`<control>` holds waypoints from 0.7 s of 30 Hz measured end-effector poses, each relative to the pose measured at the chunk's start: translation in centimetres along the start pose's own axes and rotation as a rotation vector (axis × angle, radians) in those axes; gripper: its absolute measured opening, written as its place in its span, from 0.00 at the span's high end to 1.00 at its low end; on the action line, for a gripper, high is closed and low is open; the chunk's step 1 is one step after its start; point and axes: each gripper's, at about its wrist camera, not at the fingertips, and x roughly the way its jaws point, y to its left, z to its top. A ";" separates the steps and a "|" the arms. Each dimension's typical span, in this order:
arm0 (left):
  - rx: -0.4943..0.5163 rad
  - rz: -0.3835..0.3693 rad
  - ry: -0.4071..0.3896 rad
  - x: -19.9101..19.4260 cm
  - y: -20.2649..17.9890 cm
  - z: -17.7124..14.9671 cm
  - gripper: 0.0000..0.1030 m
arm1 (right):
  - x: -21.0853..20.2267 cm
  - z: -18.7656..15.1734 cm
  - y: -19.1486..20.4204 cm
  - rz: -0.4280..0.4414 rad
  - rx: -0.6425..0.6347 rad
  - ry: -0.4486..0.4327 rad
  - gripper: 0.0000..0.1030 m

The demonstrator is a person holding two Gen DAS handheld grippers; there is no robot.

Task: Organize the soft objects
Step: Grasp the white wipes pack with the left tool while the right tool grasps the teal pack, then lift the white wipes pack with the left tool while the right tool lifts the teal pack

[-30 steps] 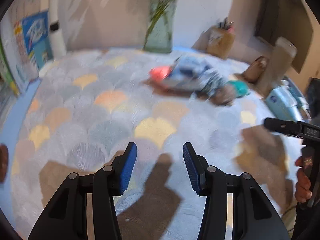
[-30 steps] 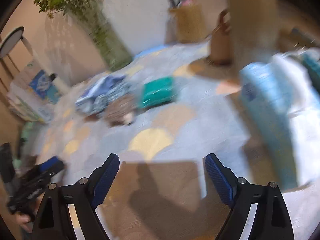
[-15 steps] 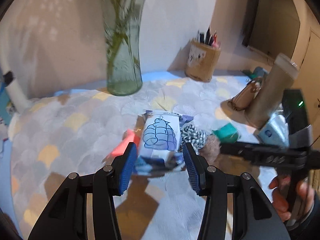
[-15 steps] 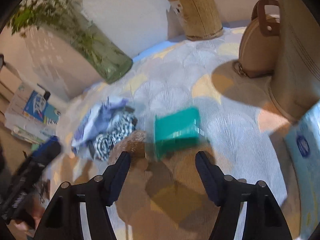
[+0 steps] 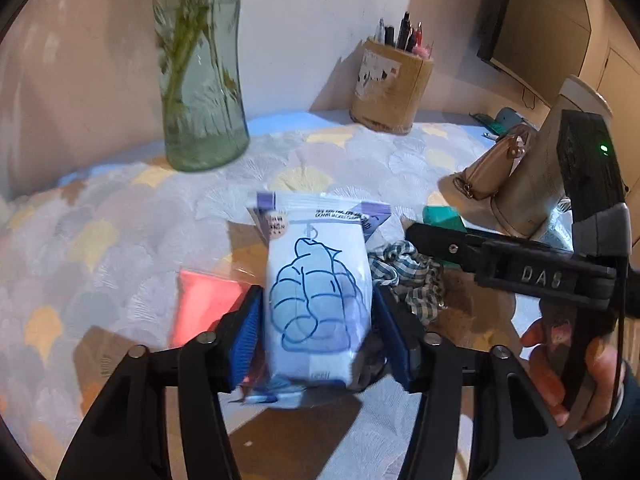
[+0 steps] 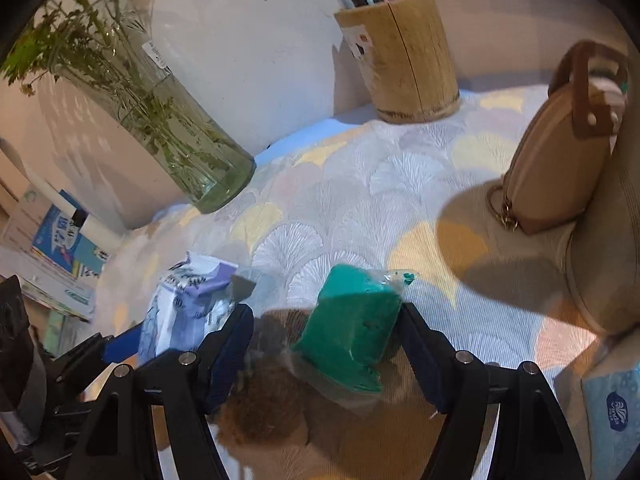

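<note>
A white packet with a blue drawing lies on the patterned cloth. My left gripper straddles it, its jaws opening and the blue pads close beside the packet's sides. A coral packet lies to its left and a checked fabric piece to its right. In the right wrist view a teal packet sits between the fingers of my right gripper. Those jaws are opening: the right pad is at the packet's edge and the left pad stands apart. A brown fluffy item lies under the left finger.
A glass vase with stems and a wooden pen holder stand at the back by the wall. A tan handbag leans on a tall beige cylinder at the right. A blue tissue pack lies at the right edge.
Both grippers have come forward to the pile. The white packet now lies between the left fingers and the teal packet between the right fingers. The right jaws stand narrower than a second ago.
</note>
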 end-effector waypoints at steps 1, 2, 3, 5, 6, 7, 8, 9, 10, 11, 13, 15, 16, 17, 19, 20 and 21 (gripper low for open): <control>-0.006 0.008 0.010 0.5 -0.1 -0.1 0.46 | 0.0 -0.1 0.0 -0.009 -0.014 -0.013 0.30; -0.006 0.041 0.000 0.7 -0.3 -0.2 0.46 | 0.1 -0.3 0.3 -0.024 -0.040 -0.023 0.30; -0.007 0.055 -0.018 0.6 -0.4 -0.3 0.48 | 0.1 -0.4 0.6 -0.041 -0.059 -0.023 0.31; -0.013 0.045 -0.035 0.3 -0.5 -0.3 0.60 | -0.1 -0.6 0.7 -0.060 -0.073 -0.032 0.38; -0.019 0.047 -0.052 -0.2 -0.4 -0.3 0.61 | -0.2 -0.7 0.7 -0.064 -0.076 -0.036 0.47; -0.026 0.045 -0.081 -1.1 -0.3 -0.2 0.62 | -0.3 -0.7 0.7 -0.059 -0.077 -0.039 0.59; -0.036 0.039 -0.107 -2.1 -0.2 -0.1 0.62 | -0.3 -0.8 0.5 -0.038 -0.073 -0.035 0.59; -0.055 0.024 -0.139 -3.5 0.1 -0.1 0.62 | -0.4 -0.7 0.4 -0.025 -0.067 -0.039 0.60; -0.071 0.011 -0.158 -4.5 0.3 -0.2 0.62 | -0.6 -0.7 0.3 -0.011 -0.064 -0.051 0.60; -0.091 -0.003 -0.180 -5.8 0.5 -0.3 0.62 | -1.0 -0.8 0.3 0.008 -0.066 -0.064 0.60; -0.128 -0.022 -0.221 -8.5 0.9 -0.9 0.62 | -1.9 -1.0 0.5 0.045 -0.080 -0.104 0.60; -0.140 -0.021 -0.236 -10.4 0.7 -1.7 0.62 | -2.7 -1.3 0.9 0.030 -0.106 -0.144 0.60; -0.140 -0.009 -0.239 -11.0 0.5 -2.3 0.62 | -3.0 -1.5 1.2 0.012 -0.125 -0.155 0.60; -0.139 0.005 -0.238 -11.4 0.3 -2.8 0.62 | -3.2 -1.8 1.4 0.000 -0.141 -0.156 0.60; -0.136 0.048 -0.230 -11.9 0.1 -4.4 0.62 | -3.6 -2.2 1.6 -0.009 -0.153 -0.159 0.60; -0.140 0.063 -0.222 -11.9 0.1 -5.2 0.62 | -3.9 -2.6 1.6 -0.012 -0.156 -0.160 0.60; -0.151 0.071 -0.209 -11.7 0.2 -6.0 0.62 | -4.2 -2.8 1.4 -0.010 -0.150 -0.159 0.60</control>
